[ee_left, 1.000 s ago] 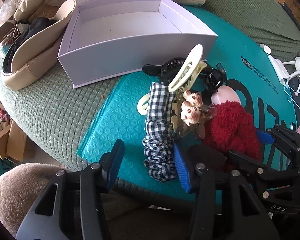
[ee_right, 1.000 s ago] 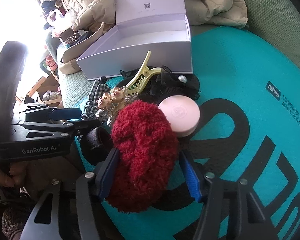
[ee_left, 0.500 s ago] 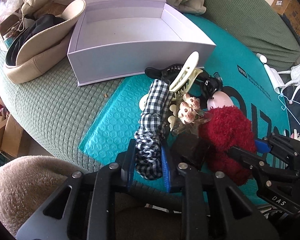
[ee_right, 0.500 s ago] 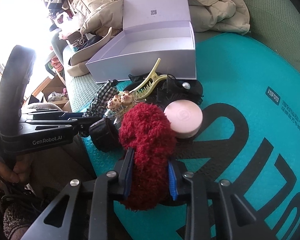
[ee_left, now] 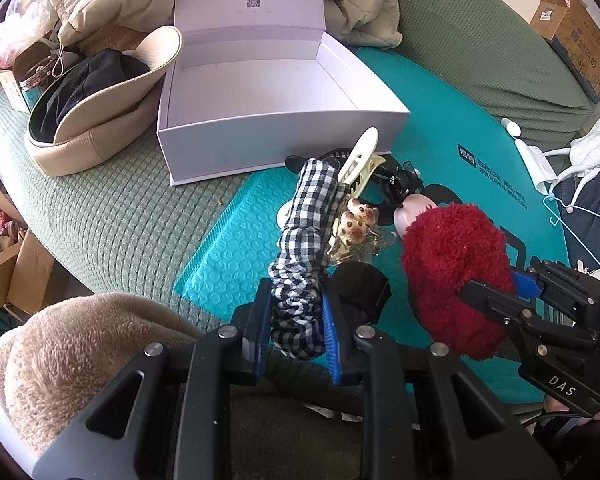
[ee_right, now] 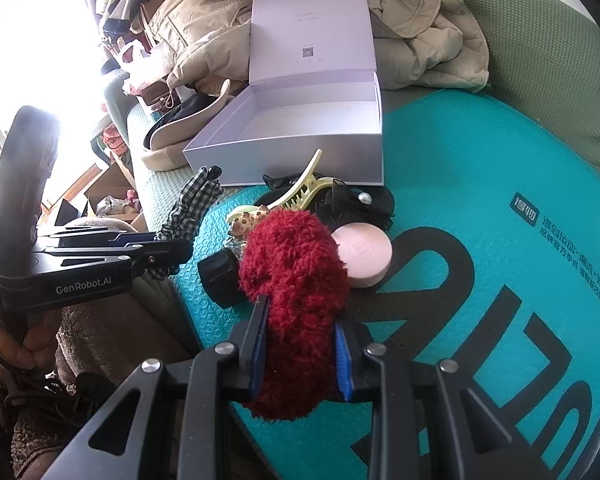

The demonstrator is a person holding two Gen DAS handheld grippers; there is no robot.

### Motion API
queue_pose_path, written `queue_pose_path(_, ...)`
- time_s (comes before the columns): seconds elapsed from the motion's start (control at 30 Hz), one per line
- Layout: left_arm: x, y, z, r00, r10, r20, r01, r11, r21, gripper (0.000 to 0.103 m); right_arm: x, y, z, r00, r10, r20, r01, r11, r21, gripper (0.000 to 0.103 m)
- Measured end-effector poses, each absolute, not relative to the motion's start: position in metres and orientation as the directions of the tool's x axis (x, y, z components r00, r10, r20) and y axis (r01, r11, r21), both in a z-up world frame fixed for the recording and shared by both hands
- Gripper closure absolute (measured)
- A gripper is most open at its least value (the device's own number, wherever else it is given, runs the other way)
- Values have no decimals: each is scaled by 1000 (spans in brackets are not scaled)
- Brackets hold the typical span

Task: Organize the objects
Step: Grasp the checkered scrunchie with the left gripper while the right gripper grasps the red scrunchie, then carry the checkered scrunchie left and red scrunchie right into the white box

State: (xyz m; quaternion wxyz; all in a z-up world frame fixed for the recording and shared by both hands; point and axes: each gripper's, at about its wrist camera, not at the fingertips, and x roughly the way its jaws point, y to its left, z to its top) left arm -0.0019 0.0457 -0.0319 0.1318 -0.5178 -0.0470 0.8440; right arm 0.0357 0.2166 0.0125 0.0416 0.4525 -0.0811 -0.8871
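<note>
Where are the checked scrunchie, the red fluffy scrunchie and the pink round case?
checked scrunchie [ee_left: 306, 240]: left wrist view, mid-length.
red fluffy scrunchie [ee_right: 296, 256]: right wrist view, upper bulge.
pink round case [ee_right: 364, 248]: right wrist view, top face.

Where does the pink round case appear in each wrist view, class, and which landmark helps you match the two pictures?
Left wrist view: the pink case is right of centre, mostly hidden behind the red scrunchie.
Right wrist view: the pink case lies in full view at centre, just right of the red scrunchie.
Shared landmark: the open white box behind the pile.
</note>
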Motion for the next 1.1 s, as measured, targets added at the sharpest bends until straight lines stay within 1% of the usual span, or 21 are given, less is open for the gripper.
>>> queue_pose_path(0.67, 2, 42, 30, -506, 239, -829, -176, -969, -172, 82, 33, 205, 70, -676, -164, -718, 60, -984, 167, 75)
queue_pose_path(1.1, -30, 37, 50, -517, 211, -829, -180, -974, -135, 82, 1, 206, 88, -703, -180, -688, 92, -982, 163, 75)
